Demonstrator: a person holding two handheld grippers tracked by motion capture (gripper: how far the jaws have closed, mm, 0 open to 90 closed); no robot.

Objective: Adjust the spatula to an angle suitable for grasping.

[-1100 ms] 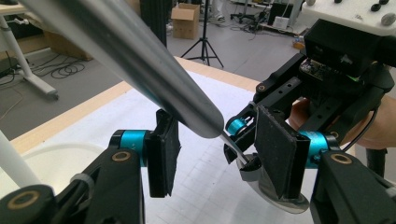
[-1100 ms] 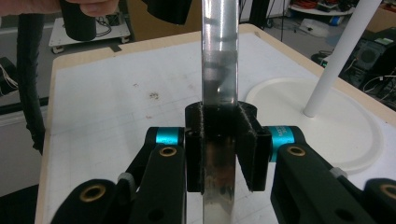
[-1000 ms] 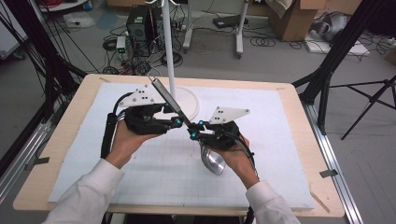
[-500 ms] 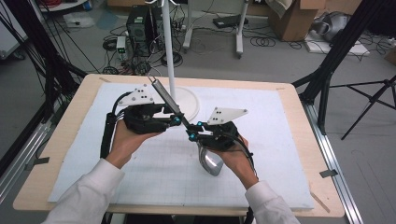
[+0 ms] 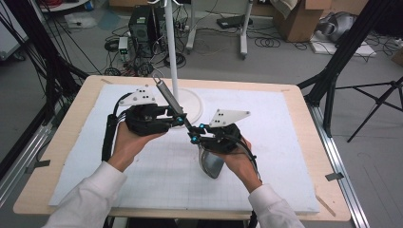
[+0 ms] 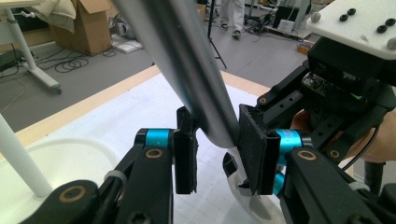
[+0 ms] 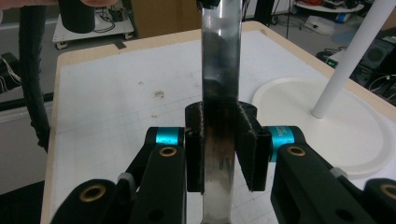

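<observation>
While both grippers share it, a steel ladle (image 5: 190,126) hangs above the table (image 5: 285,142).
Rigid, slick handle: right gripper (image 7: 226,154) clamps it near the bowl, left gripper (image 6: 219,156) jaws sit slightly slack mid-handle.

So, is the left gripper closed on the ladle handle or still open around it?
Open: in the left gripper view the left gripper straddles the ladle handle, with a clear gap beside one pad.
</observation>
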